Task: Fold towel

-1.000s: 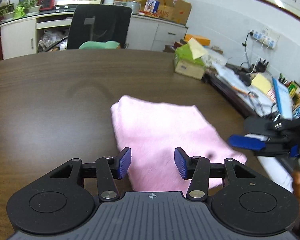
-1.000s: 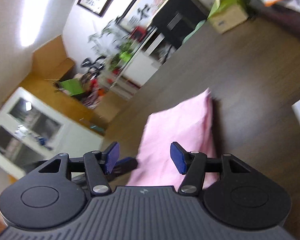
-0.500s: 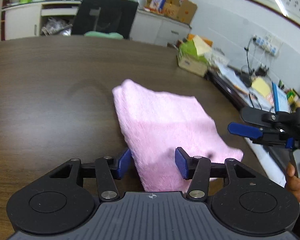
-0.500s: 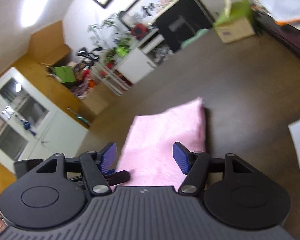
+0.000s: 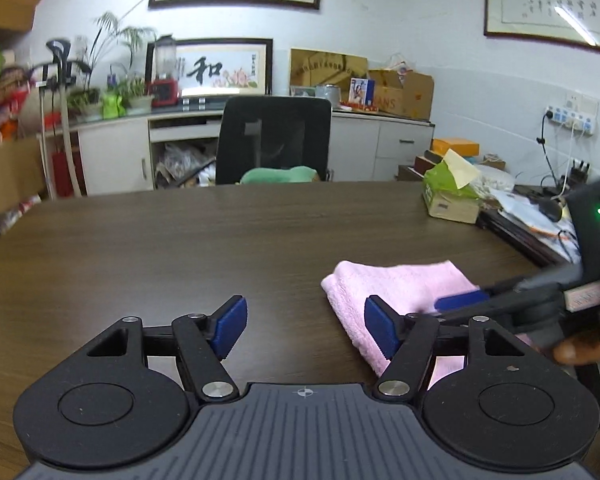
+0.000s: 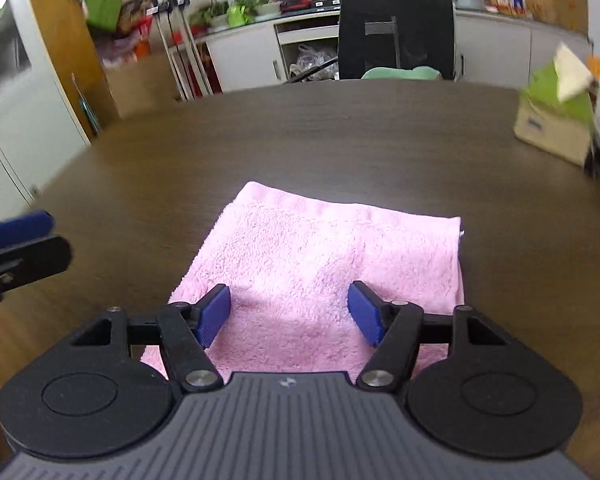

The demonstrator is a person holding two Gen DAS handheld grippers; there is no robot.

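A pink towel lies folded into a flat rectangle on the dark wooden table. My right gripper hovers over its near half, jaws opening, with only the towel's surface below and nothing pinched. In the left wrist view the towel lies to the right. My left gripper is off its left edge over bare table, jaws opening and empty. The right gripper's blue pad and a hand reach over the towel from the right. The left gripper's pad shows at the left edge of the right wrist view.
A tissue box with a green wrapper stands at the table's far right. A black office chair sits behind the far edge. A cluttered desk with cables borders the right side. White cabinets line the back wall.
The left gripper drew back to the left off the towel and its jaws widened. The right gripper rolled level and swung over the towel's near half, jaws slightly wider.
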